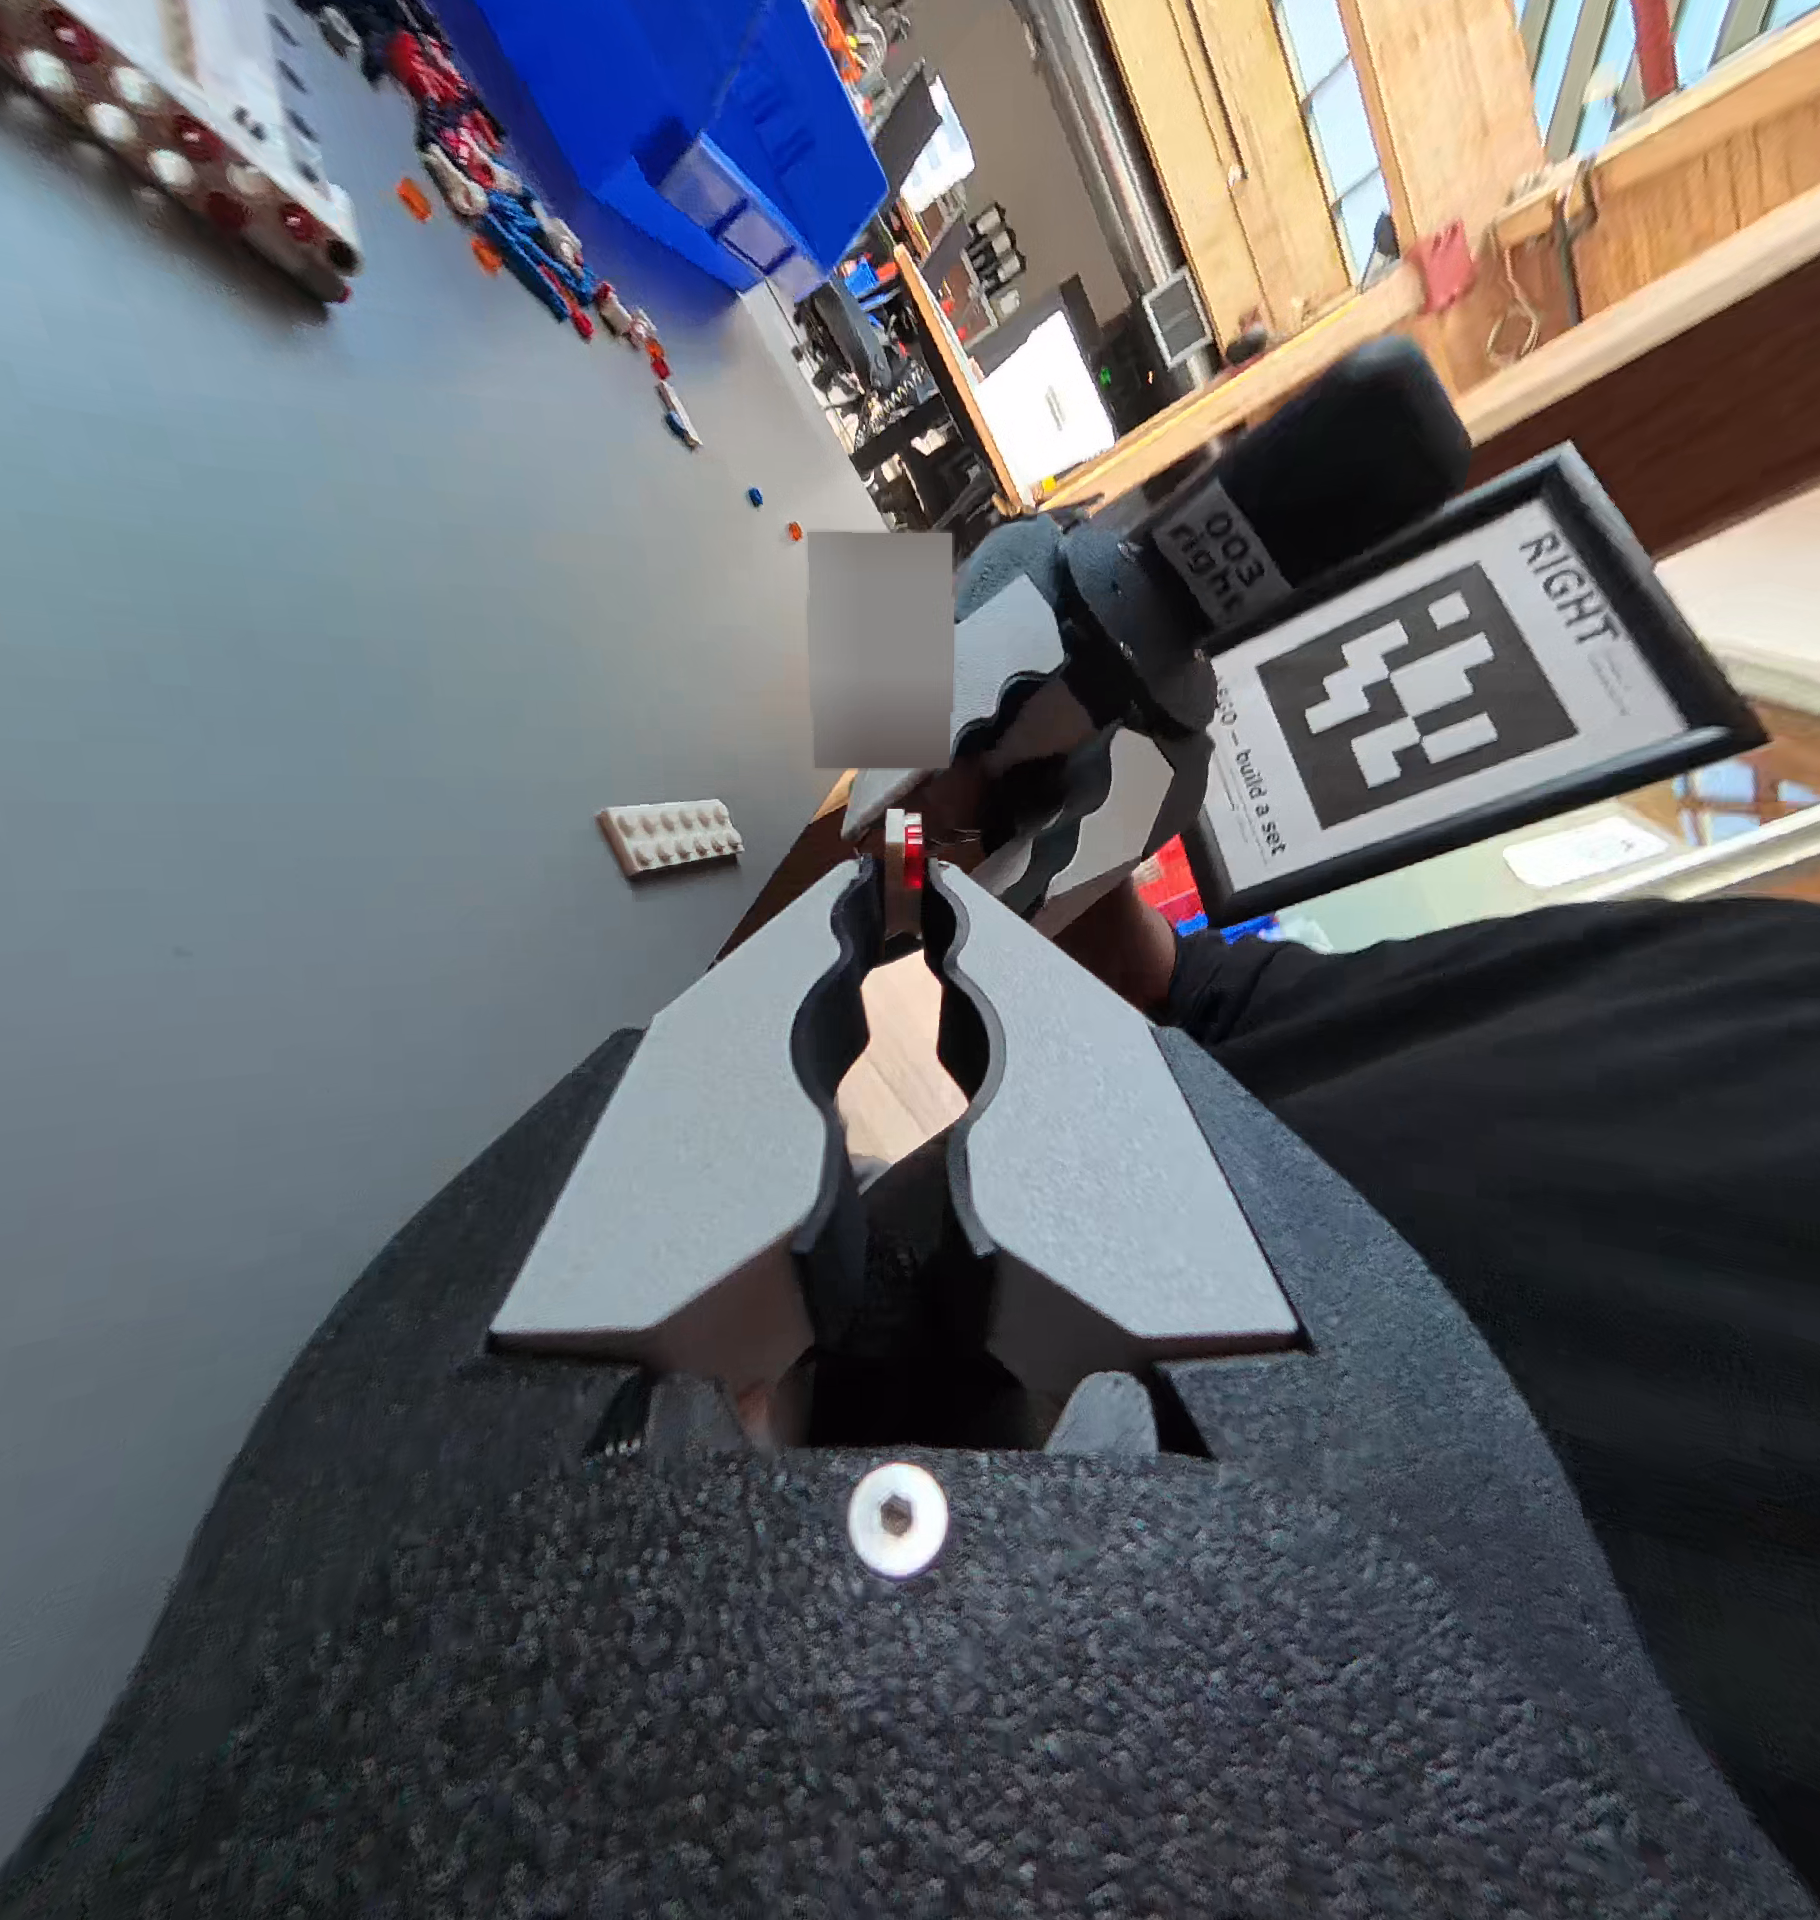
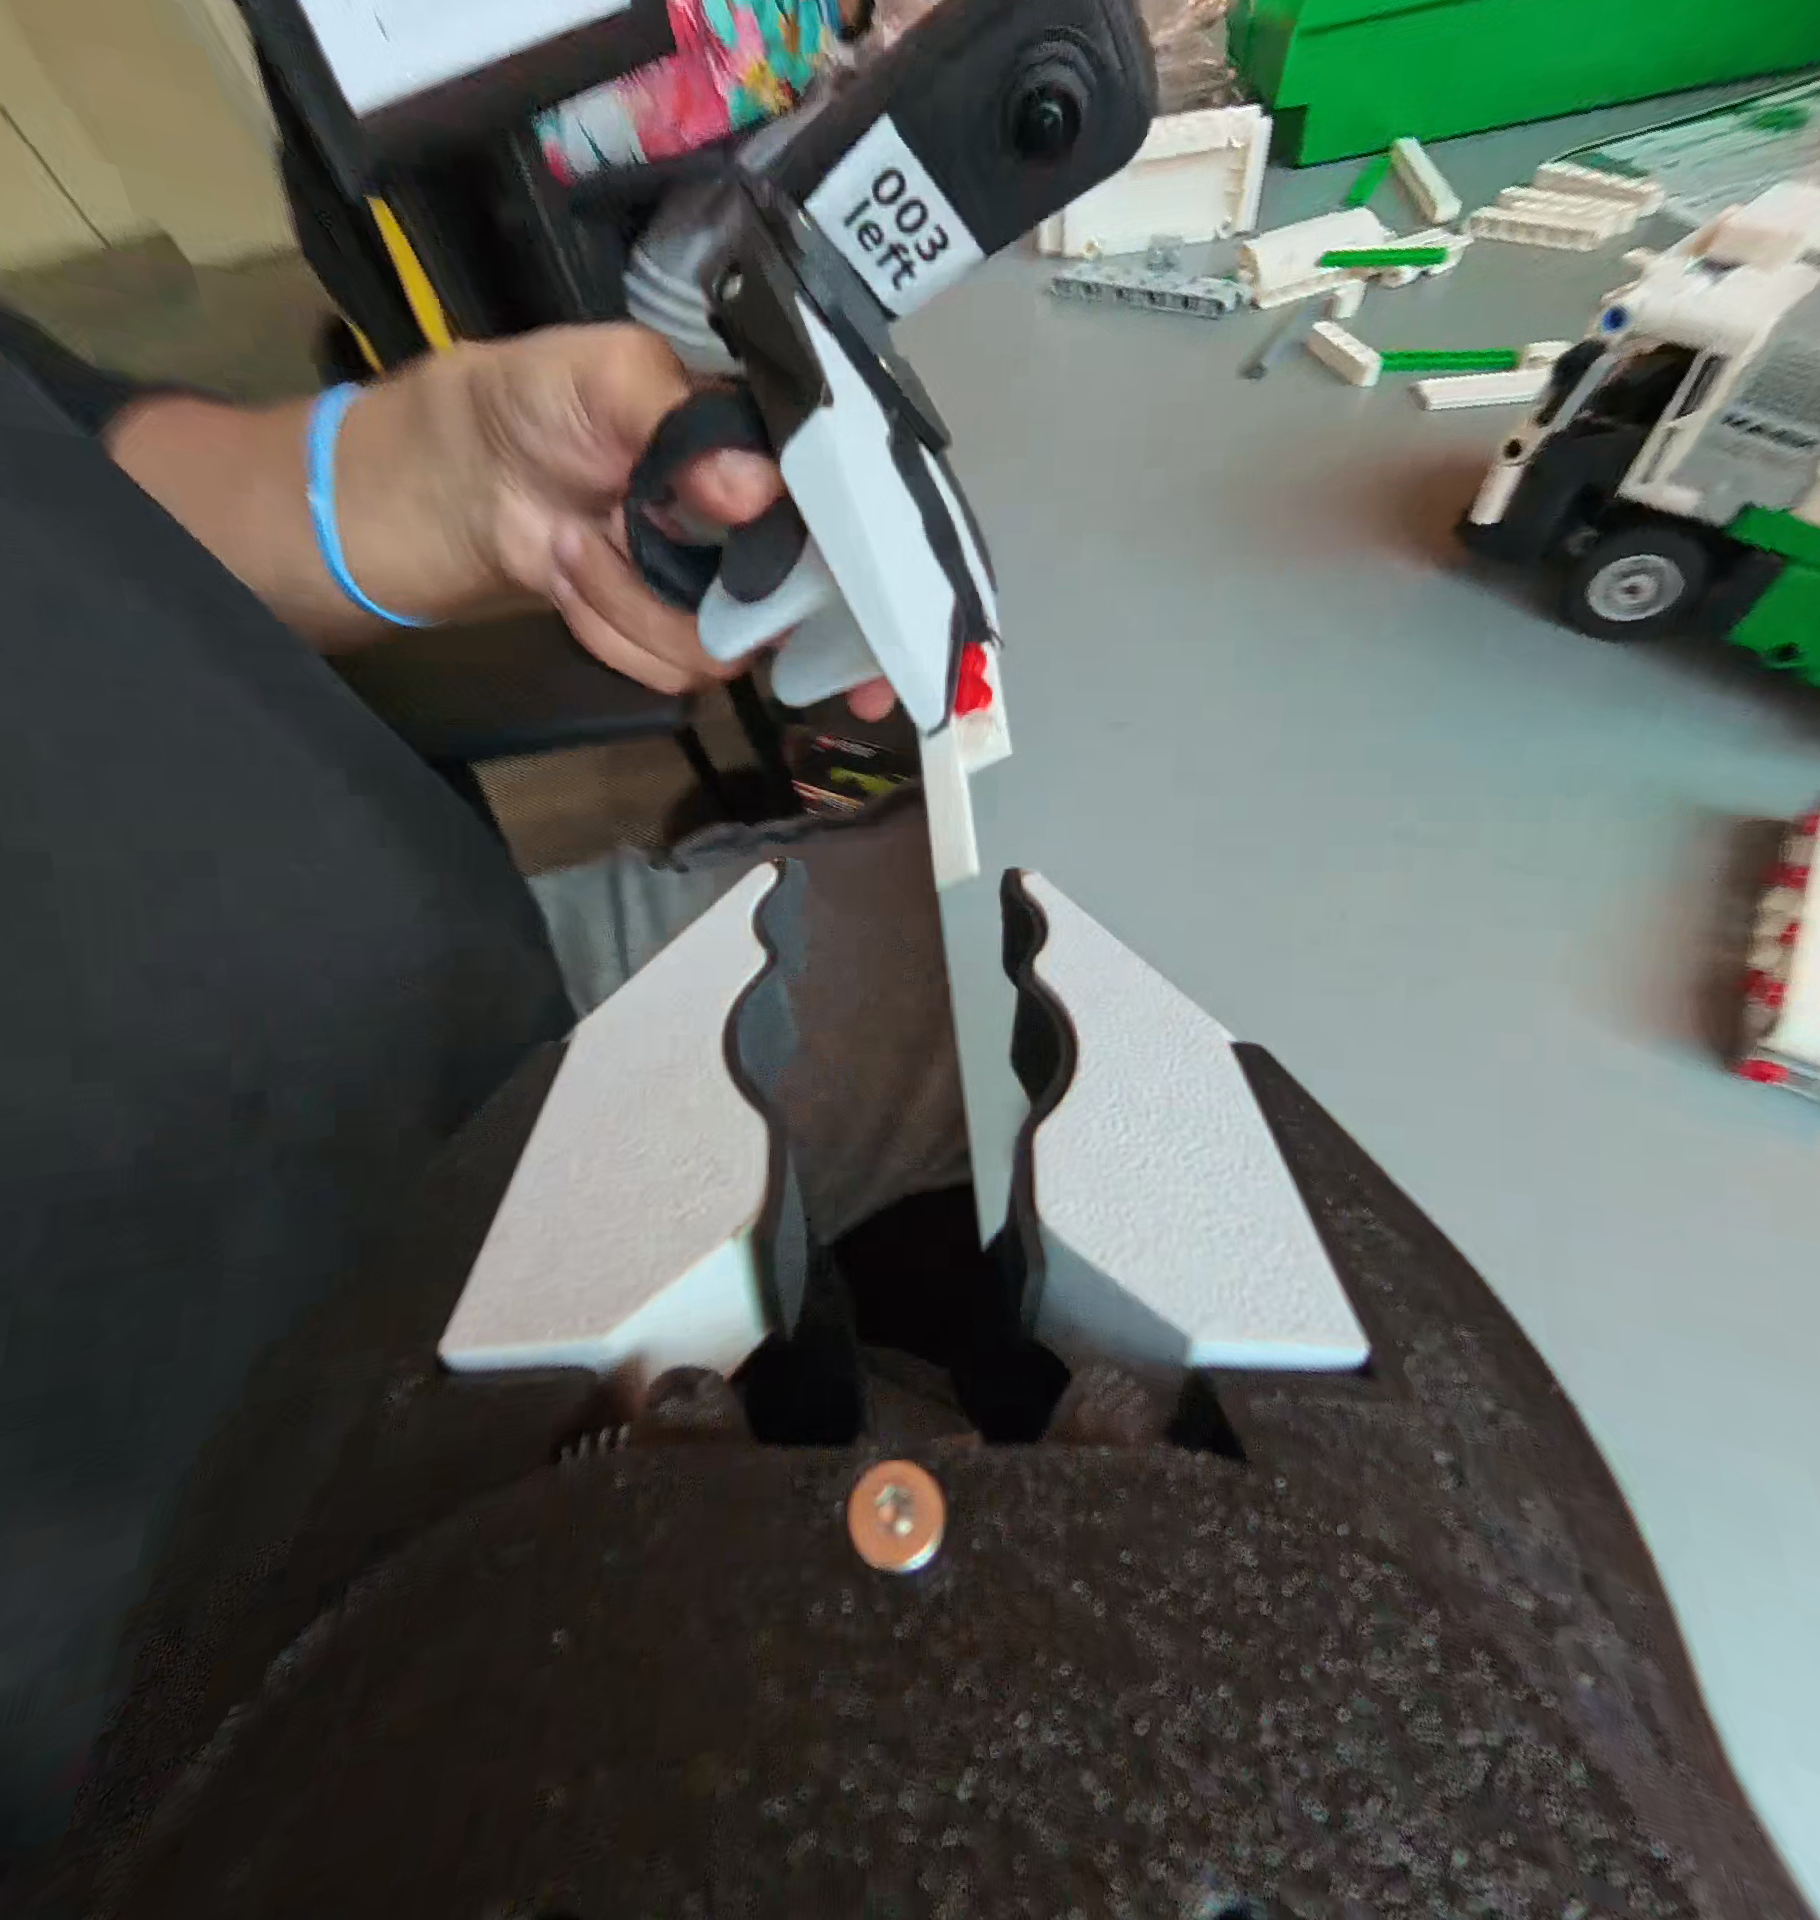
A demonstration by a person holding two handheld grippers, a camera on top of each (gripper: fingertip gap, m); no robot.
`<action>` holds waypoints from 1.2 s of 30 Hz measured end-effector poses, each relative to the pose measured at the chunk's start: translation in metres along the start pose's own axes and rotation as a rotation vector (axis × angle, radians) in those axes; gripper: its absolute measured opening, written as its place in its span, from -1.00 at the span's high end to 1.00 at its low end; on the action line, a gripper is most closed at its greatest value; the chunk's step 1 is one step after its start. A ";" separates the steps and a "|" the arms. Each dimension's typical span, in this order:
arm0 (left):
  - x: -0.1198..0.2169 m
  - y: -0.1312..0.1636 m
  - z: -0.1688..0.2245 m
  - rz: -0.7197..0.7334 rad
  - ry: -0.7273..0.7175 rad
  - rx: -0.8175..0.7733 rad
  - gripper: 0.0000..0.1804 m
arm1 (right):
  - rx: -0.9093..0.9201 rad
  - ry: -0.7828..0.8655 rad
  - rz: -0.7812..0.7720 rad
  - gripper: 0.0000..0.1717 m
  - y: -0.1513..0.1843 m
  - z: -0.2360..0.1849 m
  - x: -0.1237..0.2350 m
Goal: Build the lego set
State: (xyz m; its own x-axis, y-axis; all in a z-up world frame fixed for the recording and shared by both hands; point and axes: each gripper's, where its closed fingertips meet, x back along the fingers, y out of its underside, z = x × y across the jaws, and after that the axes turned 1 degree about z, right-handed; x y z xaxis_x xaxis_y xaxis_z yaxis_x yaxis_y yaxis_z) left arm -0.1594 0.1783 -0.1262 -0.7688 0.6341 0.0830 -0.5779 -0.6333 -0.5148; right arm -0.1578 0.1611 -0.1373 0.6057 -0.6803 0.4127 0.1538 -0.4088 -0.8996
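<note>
The left gripper (image 1: 898, 868) is clamped on a small white-and-red brick assembly (image 1: 904, 854), held above the grey bench (image 1: 262, 727) edge. The right gripper (image 2: 901, 883) is released, its fingertips just short of the assembly. A white studded plate (image 1: 670, 837) lies on the bench nearby.

Grey table (image 1: 262, 727) carries a white studded plate (image 1: 670, 837) near centre, a red-and-white brick block (image 1: 179, 145) and a blue bin (image 1: 677, 135) up at eleven and twelve o'clock with loose bricks (image 1: 532, 239) between, while a toy truck (image 2: 1695, 436) sits at two o'clock, white and green pieces (image 2: 1405, 260) at one.
</note>
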 end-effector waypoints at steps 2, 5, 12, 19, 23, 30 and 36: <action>-0.006 0.007 0.004 -0.057 -0.002 -0.096 0.94 | -0.069 -0.076 0.038 0.66 -0.004 -0.008 -0.003; -0.010 0.011 0.011 -0.093 0.011 -0.168 0.94 | -0.122 -0.108 0.066 0.94 -0.006 -0.007 -0.001; -0.012 0.007 0.004 -0.066 -0.074 -0.294 0.92 | -0.294 -0.147 0.094 0.98 -0.003 -0.002 0.001; -0.001 -0.010 -0.029 0.021 -0.131 0.063 0.94 | -0.079 0.109 -0.063 0.71 0.021 0.028 0.005; -0.006 -0.009 -0.038 -0.008 -0.151 0.196 0.94 | 0.201 0.234 -0.143 0.95 0.028 0.026 0.005; -0.021 -0.006 -0.047 -0.060 -0.176 0.313 0.94 | 0.328 0.397 -0.174 0.84 0.032 0.037 0.001; -0.030 0.000 -0.046 -0.086 -0.184 0.349 0.94 | 0.291 0.381 -0.210 0.90 0.036 0.041 -0.002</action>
State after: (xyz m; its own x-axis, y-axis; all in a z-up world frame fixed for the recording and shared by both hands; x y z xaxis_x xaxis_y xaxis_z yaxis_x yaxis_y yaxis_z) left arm -0.1236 0.1795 -0.1684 -0.7315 0.6212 0.2809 -0.6761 -0.7143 -0.1809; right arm -0.1212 0.1725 -0.1768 0.2196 -0.7974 0.5621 0.4851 -0.4107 -0.7721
